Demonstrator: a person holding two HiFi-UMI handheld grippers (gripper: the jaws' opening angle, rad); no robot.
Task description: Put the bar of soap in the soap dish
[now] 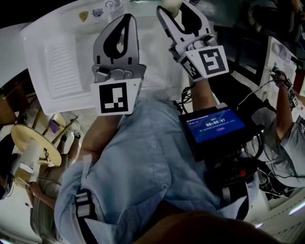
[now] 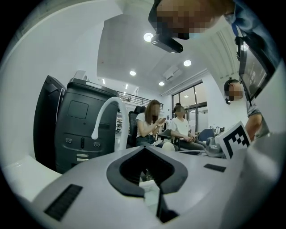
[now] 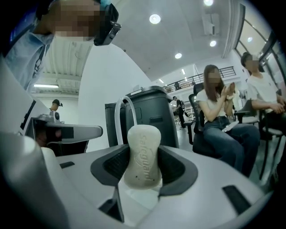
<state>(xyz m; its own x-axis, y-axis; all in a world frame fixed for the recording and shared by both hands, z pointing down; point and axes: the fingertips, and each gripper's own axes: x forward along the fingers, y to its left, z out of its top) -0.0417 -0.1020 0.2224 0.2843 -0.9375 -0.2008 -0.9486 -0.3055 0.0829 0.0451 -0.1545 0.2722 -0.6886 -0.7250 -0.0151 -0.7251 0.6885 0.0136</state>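
A cream bar of soap (image 3: 143, 154) with embossed lettering stands upright between the dark pads of my right gripper (image 3: 143, 163), which is shut on it. In the head view that gripper (image 1: 172, 10) is raised at the top centre, with the soap (image 1: 171, 4) just showing at the frame's edge. My left gripper (image 1: 127, 19) is held up beside it on the left. Its fingertips meet, and nothing is between them in the left gripper view (image 2: 145, 150). I cannot make out a soap dish in any view.
A white sink unit with a ribbed drainboard (image 1: 59, 62) lies beyond the grippers at the upper left. A lit screen (image 1: 217, 125) hangs at the person's chest. A black machine (image 2: 80, 129) and seated people (image 3: 219, 112) are across the room. A round yellow table (image 1: 33, 143) is at the lower left.
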